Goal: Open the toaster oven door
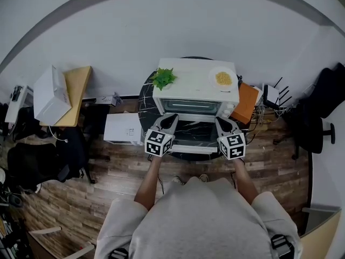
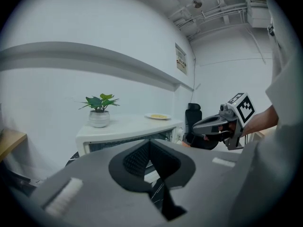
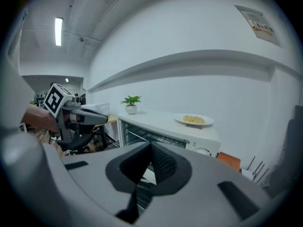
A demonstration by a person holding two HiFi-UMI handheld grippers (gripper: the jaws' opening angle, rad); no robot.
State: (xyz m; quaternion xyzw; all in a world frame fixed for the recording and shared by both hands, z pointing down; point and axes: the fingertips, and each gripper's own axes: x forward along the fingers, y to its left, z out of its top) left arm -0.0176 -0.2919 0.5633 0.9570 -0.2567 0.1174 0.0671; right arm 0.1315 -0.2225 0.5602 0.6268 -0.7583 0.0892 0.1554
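Round dark table, probably marble, carries toaster oven.

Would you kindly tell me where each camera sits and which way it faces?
Head view: on the person's head, looking steeply down at the toaster oven; forearms, torso, left gripper and right gripper show.
Left gripper view: on the left gripper, looking along its shut jaws at the oven; the right gripper shows at right.
Right gripper view: on the right gripper, facing the oven along shut jaws; the left gripper shows at left.
Shared: all three show the plant and plate on the oven.
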